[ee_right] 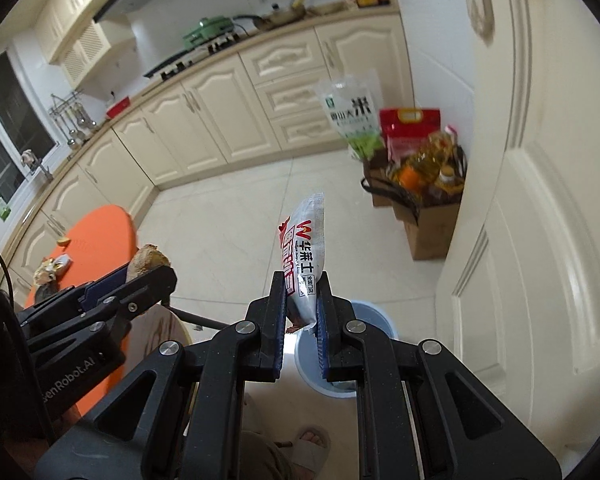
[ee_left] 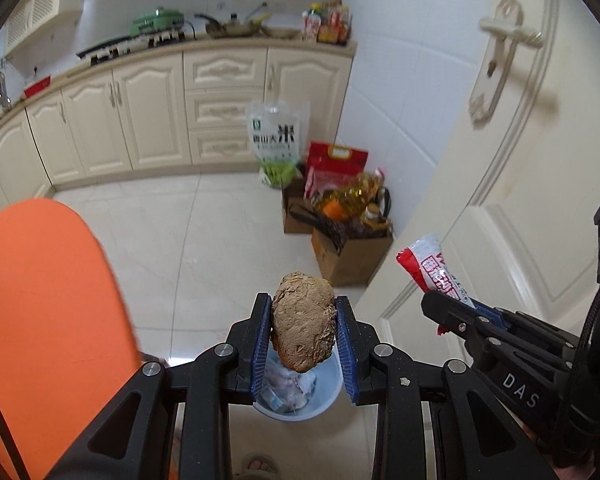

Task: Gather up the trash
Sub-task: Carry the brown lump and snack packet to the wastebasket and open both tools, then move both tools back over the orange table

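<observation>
Left wrist view: my left gripper (ee_left: 303, 334) clamps a crumbly brown lump (ee_left: 303, 326) over the bin (ee_left: 332, 394). My right gripper (ee_right: 302, 322) pinches a light, slippery wrapper (ee_right: 306, 256) by its near end.

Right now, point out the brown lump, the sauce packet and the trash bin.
Brown lump (ee_left: 303, 322), left wrist view: middle of its cracked face.
Sauce packet (ee_right: 306, 256), right wrist view: printed middle above the fingers.
Trash bin (ee_left: 332, 394), left wrist view: pale blue rim, right side.

Rough brown lump (ee_left: 303, 322), glossy plastic wrapper (ee_right: 305, 256)
</observation>
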Motion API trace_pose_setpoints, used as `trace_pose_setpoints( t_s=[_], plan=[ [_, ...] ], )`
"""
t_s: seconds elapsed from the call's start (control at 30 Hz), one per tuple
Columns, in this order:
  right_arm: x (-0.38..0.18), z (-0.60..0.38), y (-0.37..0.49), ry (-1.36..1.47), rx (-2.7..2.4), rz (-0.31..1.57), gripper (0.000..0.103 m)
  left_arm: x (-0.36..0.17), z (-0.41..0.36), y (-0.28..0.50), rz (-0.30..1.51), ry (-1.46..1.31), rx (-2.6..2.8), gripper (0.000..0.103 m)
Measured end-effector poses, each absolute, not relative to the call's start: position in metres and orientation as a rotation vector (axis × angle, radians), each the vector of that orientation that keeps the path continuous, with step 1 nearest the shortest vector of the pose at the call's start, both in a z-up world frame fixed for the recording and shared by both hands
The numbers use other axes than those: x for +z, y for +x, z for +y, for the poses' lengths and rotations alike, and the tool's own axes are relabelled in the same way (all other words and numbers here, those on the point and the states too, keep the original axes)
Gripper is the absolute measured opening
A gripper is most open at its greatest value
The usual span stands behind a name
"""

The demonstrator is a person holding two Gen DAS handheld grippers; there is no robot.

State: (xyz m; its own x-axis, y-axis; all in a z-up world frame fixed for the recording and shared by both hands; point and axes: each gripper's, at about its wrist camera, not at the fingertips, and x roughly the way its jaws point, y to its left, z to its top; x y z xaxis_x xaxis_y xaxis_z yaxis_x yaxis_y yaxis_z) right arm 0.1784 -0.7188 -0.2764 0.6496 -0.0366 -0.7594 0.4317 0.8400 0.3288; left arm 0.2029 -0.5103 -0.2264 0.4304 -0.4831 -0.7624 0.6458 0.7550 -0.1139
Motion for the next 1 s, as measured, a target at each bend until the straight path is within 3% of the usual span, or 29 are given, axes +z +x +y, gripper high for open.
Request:
trace_pose_setpoints(
  t_s=[0.5, 0.57, 0.6, 0.63, 0.73, 0.8, 0.87, 0.93, 1.0],
  plan=[
    [-0.368, -0.747, 0.211, 0.639, -0.264, 0.973, 0.014, -0.288, -0.586, 0.298, 1.076, 0.254, -0.654, 0.029],
    [-0.374, -0.75, 0.212, 0.646, -0.274, 0.983, 0.019, -0.293, -0.592, 0.305, 1.092, 0.278, -0.64, 0.038],
    [-0.378, -0.753, 0.212, 0.655, -0.282, 0.989, 0.021, -0.295, -0.596, 0.308, 1.093, 0.286, -0.637, 0.051],
    [-0.38, -0.754, 0.212, 0.662, -0.283, 0.992, 0.028, -0.295, -0.597, 0.309, 1.089, 0.294, -0.631, 0.065],
    [-0.387, -0.761, 0.208, 0.681, -0.305, 0.991, 0.048, -0.297, -0.609, 0.316, 1.072, 0.313, -0.594, 0.088],
    [-0.389, -0.767, 0.203, 0.702, -0.319, 0.987, 0.055, -0.299, -0.614, 0.316, 1.075, 0.308, -0.585, 0.092],
    [-0.389, -0.771, 0.197, 0.721, -0.335, 0.977, 0.07, -0.3, -0.619, 0.316, 1.075, 0.307, -0.578, 0.093],
    [-0.388, -0.775, 0.192, 0.729, -0.37, 0.973, 0.094, -0.299, -0.617, 0.312, 1.07, 0.298, -0.579, 0.099],
    [-0.385, -0.779, 0.186, 0.747, -0.395, 0.965, 0.103, -0.294, -0.619, 0.308, 1.05, 0.292, -0.585, 0.1]
  ],
)
